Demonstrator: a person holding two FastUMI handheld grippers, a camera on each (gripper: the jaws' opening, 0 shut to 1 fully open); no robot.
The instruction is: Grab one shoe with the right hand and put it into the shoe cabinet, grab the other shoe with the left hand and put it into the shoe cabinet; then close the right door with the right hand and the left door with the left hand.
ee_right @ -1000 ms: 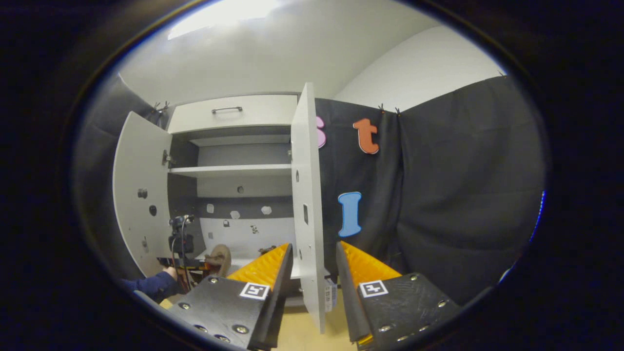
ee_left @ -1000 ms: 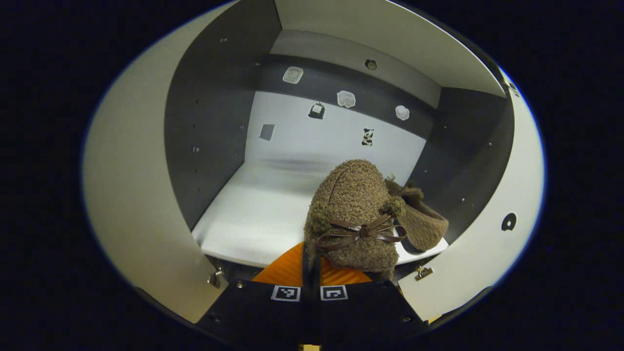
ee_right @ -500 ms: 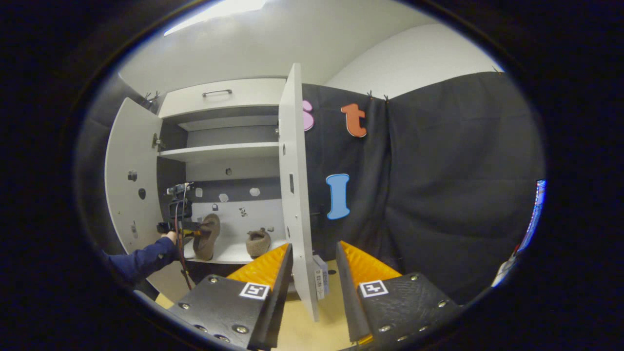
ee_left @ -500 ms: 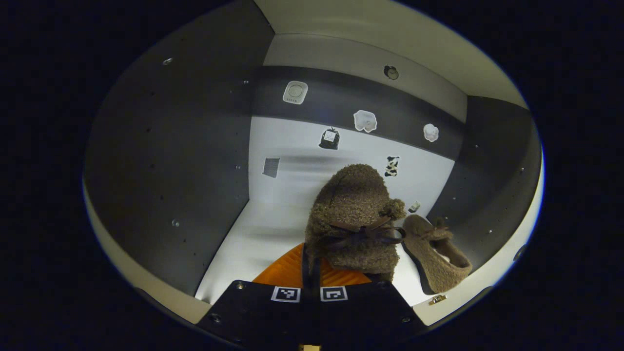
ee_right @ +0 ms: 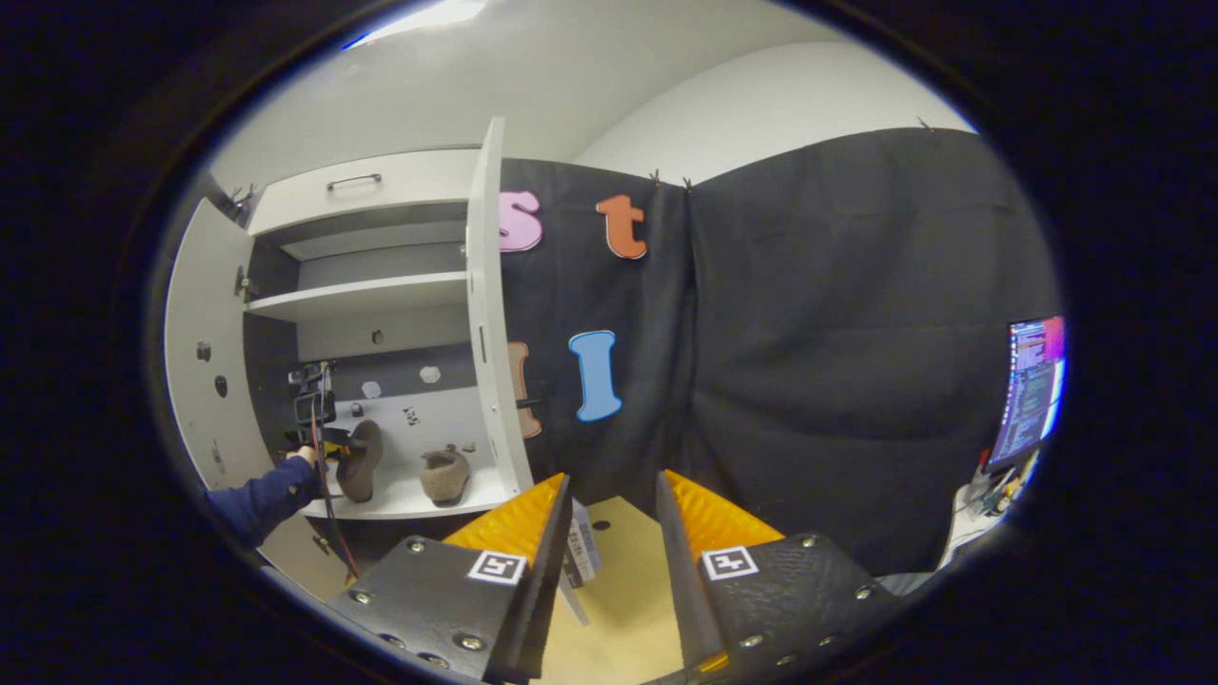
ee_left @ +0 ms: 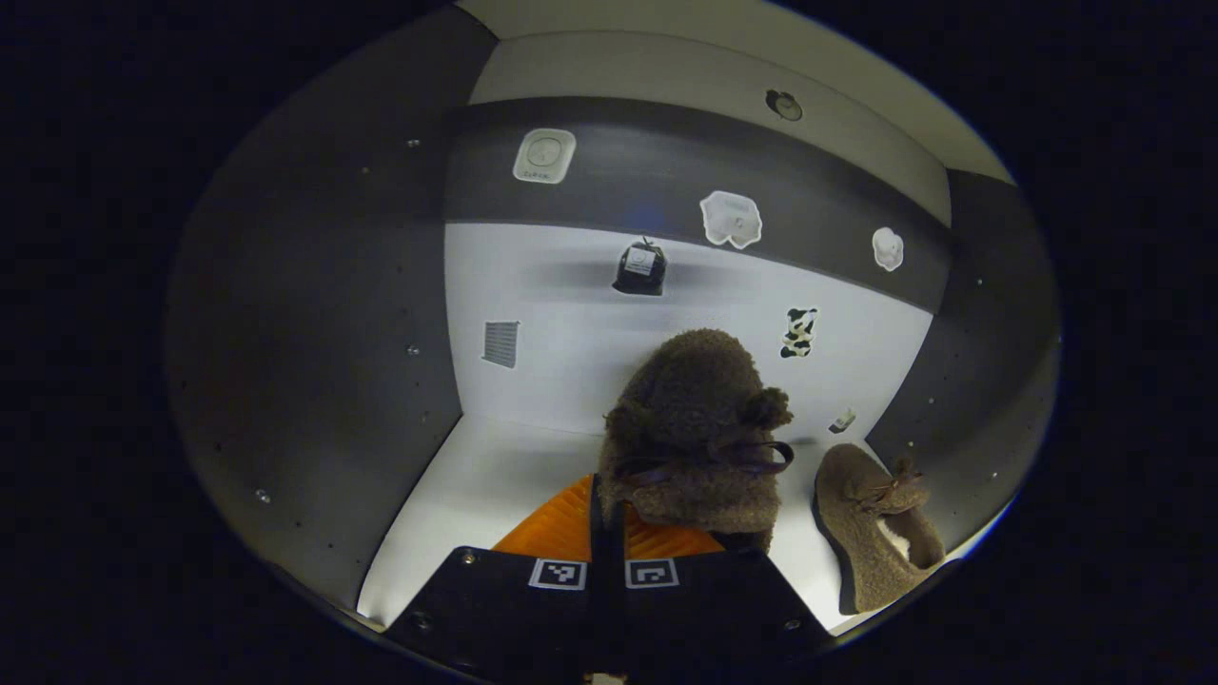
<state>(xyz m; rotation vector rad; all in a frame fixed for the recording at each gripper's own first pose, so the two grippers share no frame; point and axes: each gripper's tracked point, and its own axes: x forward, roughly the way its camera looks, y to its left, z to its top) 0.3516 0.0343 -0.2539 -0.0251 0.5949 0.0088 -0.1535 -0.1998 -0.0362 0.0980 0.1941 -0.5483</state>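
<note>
Shoe clamped in our left hand-held gripper inside shoe cabinet, second shoe just beside it on shelf; our right hand-held gripper apart, empty, right door open ahead.

The left gripper view sits inside the white-and-grey shoe cabinet, close up, facing its back wall across the bottom shelf. The right gripper view stands well back, looking past the open right door toward the booth wall. Both share that bottom shelf.
</note>
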